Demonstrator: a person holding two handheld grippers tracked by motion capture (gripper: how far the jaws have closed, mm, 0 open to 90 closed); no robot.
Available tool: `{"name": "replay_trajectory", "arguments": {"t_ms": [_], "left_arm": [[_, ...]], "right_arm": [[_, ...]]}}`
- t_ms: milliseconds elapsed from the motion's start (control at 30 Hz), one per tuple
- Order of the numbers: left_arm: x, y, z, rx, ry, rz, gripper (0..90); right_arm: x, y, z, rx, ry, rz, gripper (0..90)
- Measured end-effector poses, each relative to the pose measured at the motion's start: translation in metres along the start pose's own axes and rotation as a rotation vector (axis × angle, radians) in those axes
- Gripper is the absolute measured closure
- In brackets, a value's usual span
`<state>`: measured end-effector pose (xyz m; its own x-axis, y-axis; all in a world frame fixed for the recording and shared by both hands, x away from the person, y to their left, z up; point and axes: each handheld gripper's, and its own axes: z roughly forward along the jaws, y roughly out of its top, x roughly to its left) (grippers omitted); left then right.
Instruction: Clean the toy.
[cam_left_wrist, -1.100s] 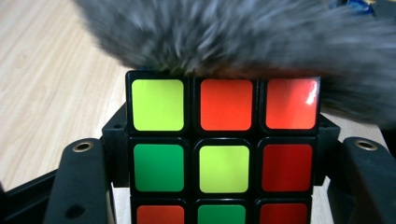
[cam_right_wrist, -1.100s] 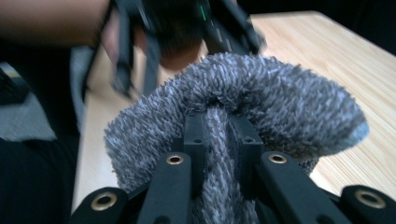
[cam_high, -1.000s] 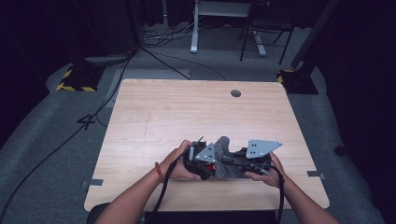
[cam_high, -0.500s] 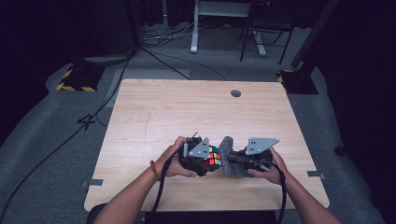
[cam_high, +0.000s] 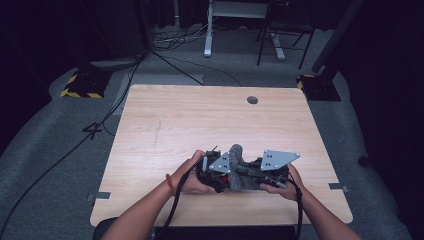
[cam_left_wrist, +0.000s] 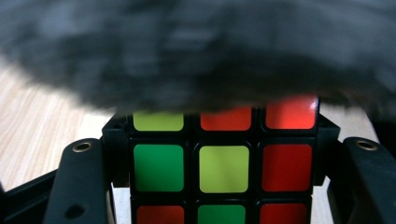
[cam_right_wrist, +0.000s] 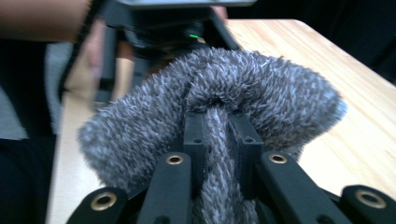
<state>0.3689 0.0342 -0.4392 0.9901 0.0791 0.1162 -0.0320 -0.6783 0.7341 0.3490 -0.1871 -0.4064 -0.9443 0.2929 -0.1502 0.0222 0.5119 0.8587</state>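
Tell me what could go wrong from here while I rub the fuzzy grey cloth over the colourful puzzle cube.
1. The fuzzy grey cloth is pinched only along a narrow fold in the right gripper; a hard rub could pull it free.
2. The colourful puzzle cube sits clamped by its sides in the left gripper; sideways pressure might twist a layer or make it slip.
3. The cloth hides the cube's top, so contact is hard to judge.

Surface: light wood table (cam_high: 165, 125), stood on grey floor (cam_high: 45, 150).
Top: dark round grommet (cam_high: 252, 100) sat near far edge.

A pale wooden table (cam_high: 200, 120) stands on grey carpet (cam_high: 60, 150), with dark surroundings and cables (cam_high: 170, 42) behind.
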Motion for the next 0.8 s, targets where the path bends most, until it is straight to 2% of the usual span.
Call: {"name": "replay_trajectory", "arguments": {"t_ms": [33,167,300,400,533,667,733,800], "left_arm": [[-0.001,0.001,-0.001,-0.007,-0.001,0.003,33.7],[-0.001,0.003,-0.011,-0.032,0.011,0.007,33.7],[0.002,0.003,-0.022,-0.067,0.036,-0.004,33.7],[0.004,0.003,-0.029,-0.084,0.055,-0.009,33.7],[0.005,0.002,-0.028,-0.069,0.062,-0.014,33.7],[0.005,0.001,-0.020,-0.054,0.048,-0.019,33.7],[0.003,0.003,-0.015,-0.034,0.045,-0.009,33.7],[0.003,0.002,-0.012,-0.033,0.035,-0.012,33.7]], "right_arm": [[-0.002,-0.001,0.000,0.006,-0.025,0.007,80.0],[-0.014,-0.010,0.001,0.046,-0.047,0.040,80.1],[-0.021,-0.020,0.000,0.092,-0.034,0.059,80.0],[-0.020,-0.024,0.000,0.115,-0.010,0.051,80.0],[-0.014,-0.018,-0.002,0.075,0.004,0.025,80.0],[-0.007,-0.010,-0.006,0.029,0.015,0.017,80.0],[-0.004,-0.007,-0.006,0.008,0.025,0.018,80.0],[-0.003,-0.004,-0.005,0.014,0.002,-0.003,79.9]]}}
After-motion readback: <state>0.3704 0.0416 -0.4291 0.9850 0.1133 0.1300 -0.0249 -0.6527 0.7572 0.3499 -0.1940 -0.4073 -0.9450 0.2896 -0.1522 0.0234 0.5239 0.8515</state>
